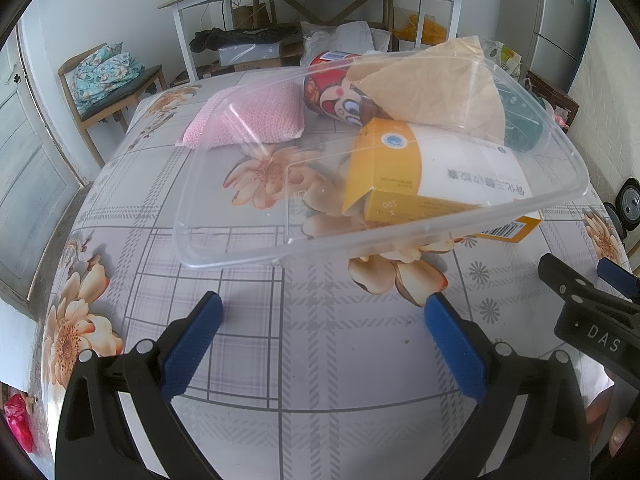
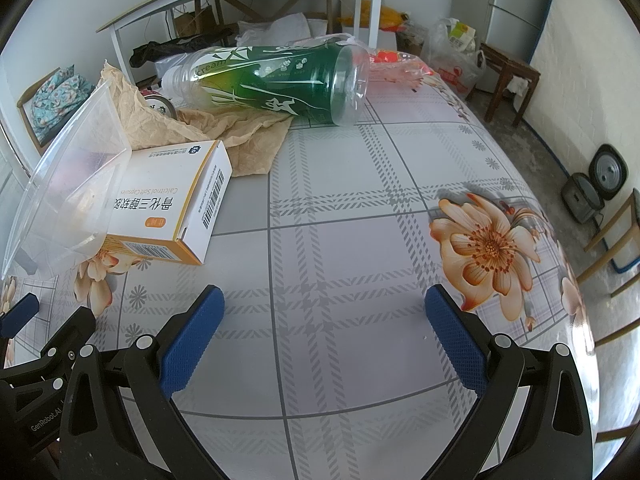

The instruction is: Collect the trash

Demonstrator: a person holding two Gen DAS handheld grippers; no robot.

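Both grippers hover low over the near part of the desk, which wears a grey plaid cloth printed with orange flowers. The left gripper has its jaws spread wide with nothing between them; the right gripper is the same, jaws apart and empty.

The trash lies in a loose cluster toward the far side of the desk. A clear tub rests tilted, propped on an orange-and-white box that lies flat just ahead of the left gripper. Behind the box sits crumpled brown paper, spread against it. A red can with a cartoon face lies on its side beside the paper, and a pink pad lies to the left of the can, partly behind the tub. A green bottle lies on its side along the far edge, its base resting on the paper, with a crumpled clear wrapper just past it.
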